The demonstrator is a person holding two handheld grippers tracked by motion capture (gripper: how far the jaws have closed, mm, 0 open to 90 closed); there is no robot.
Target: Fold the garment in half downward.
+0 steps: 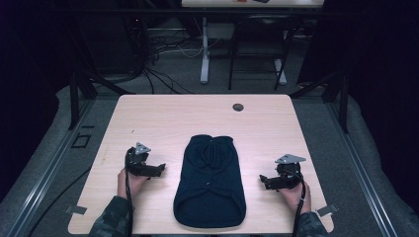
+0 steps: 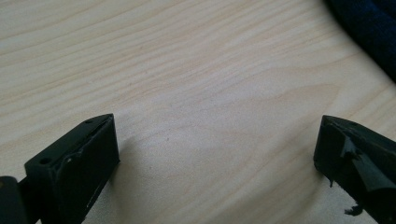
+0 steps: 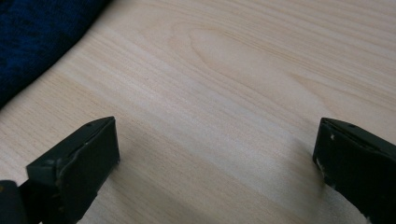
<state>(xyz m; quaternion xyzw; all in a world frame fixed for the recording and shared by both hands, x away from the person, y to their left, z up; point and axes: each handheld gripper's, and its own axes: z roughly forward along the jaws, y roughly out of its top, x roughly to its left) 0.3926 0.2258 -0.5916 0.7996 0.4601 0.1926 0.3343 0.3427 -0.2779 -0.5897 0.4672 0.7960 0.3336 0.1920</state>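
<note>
Navy knitted garment lies flat at the middle of a pale wooden table, its long axis running from the person's edge toward the far side. Its wider, rounded hem is nearest the person; the narrower end points away. It looks soft, dark and slightly creased. The left gripper rests just left of it, the right gripper just right, both aimed inward. Each gripper's jaws are spread wide over bare wood, holding nothing.

Dark navy knitted garment, flat and lengthwise at the table's near centre.
</note>
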